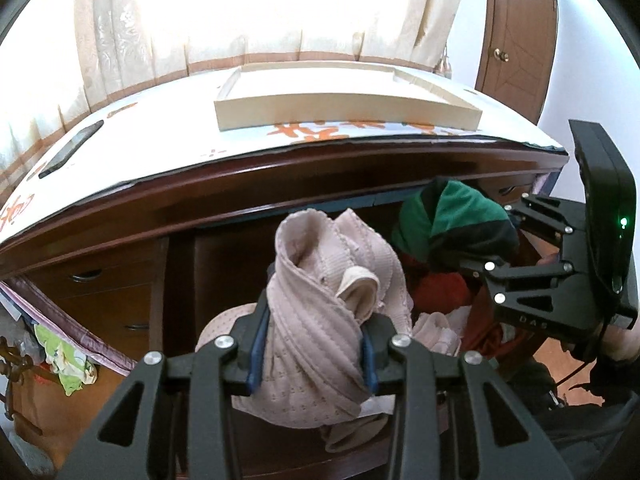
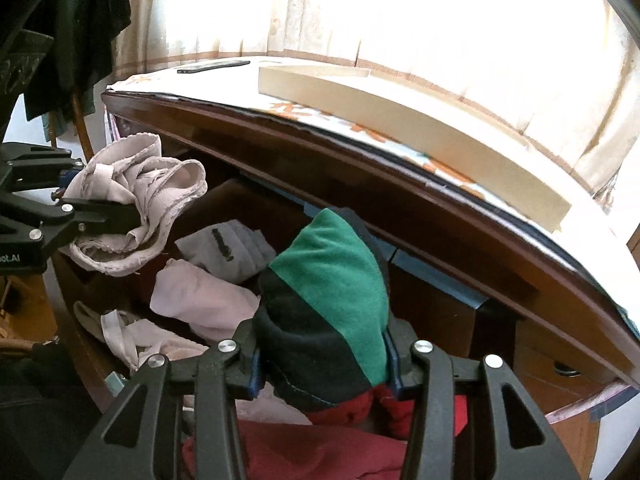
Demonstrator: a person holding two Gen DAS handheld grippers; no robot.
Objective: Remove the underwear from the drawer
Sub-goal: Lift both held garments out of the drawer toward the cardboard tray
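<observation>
Here I have both hand-held grippers over the open drawer (image 2: 420, 304) of a dark wooden desk (image 1: 280, 184). My left hand-held gripper (image 1: 312, 354) is clamped on a bunched pink garment (image 1: 320, 280), its blue pads pressing the ribbed fabric from both sides, and the bundle stands clear above the drawer. My right hand-held gripper (image 2: 326, 368) is clamped on a green-and-black garment (image 2: 332, 292) with red cloth (image 2: 304, 440) below it; that bundle also sits above the drawer's contents.

Down in the drawer I see more underwear: a grey folded piece (image 2: 228, 252), a pale pink piece (image 2: 200, 300) and a crumpled whitish one (image 2: 140, 340), lying close together.

The desk top is covered with a white sheet printed with orange characters (image 1: 320, 130). On it sits a shallow cream tray (image 1: 344, 100), and well to its left a dark phone (image 1: 72, 146) lies flat. Behind the desk hang pale patterned curtains (image 1: 160, 20), brightly backlit. To the right there is a brown door (image 1: 516, 40) with a round knob, set in a white wall. At the desk's left side are small drawers with dark handles (image 1: 86, 276), and green and yellow cloth (image 1: 64, 360) hangs near the floor. In the right wrist view, dark clothing (image 2: 72, 20) hangs at the upper left.
</observation>
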